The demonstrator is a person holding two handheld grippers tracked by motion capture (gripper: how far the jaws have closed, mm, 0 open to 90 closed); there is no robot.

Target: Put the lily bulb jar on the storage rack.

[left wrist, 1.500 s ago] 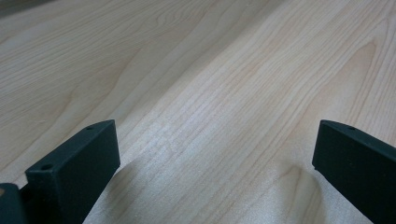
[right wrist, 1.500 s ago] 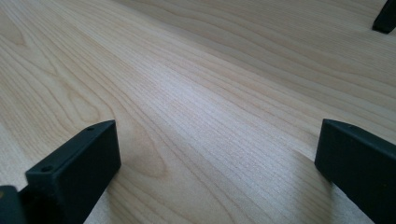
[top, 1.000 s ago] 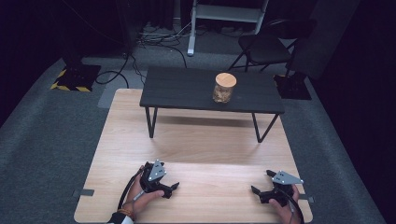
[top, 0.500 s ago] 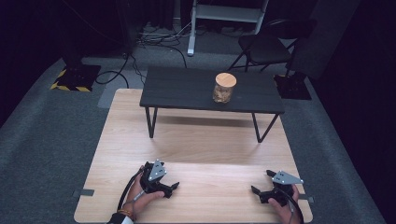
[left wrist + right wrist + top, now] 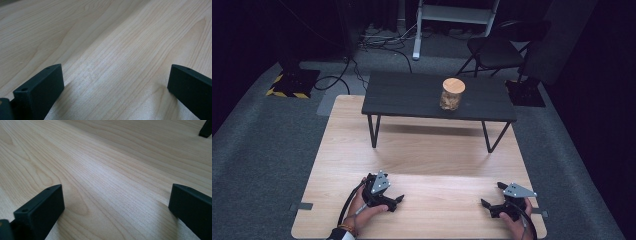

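I have both tools resting low on the near edge of the tabletop point(image 5: 422, 150), nothing between their jaws: the left hand-held gripper point(image 5: 398, 200) is spread wide over bare wood, and the right hand-held gripper point(image 5: 486, 205) is spread just the same. The jar point(image 5: 452, 93), upright with its wooden lid on, stands on the small dark table point(image 5: 402, 95) at the far side, right of that table's centre. It lies far ahead of both hands, and I judge the right one nearer, since the jar sits to the right of the midline between them. Reaching it means going forward and up onto the raised surface.
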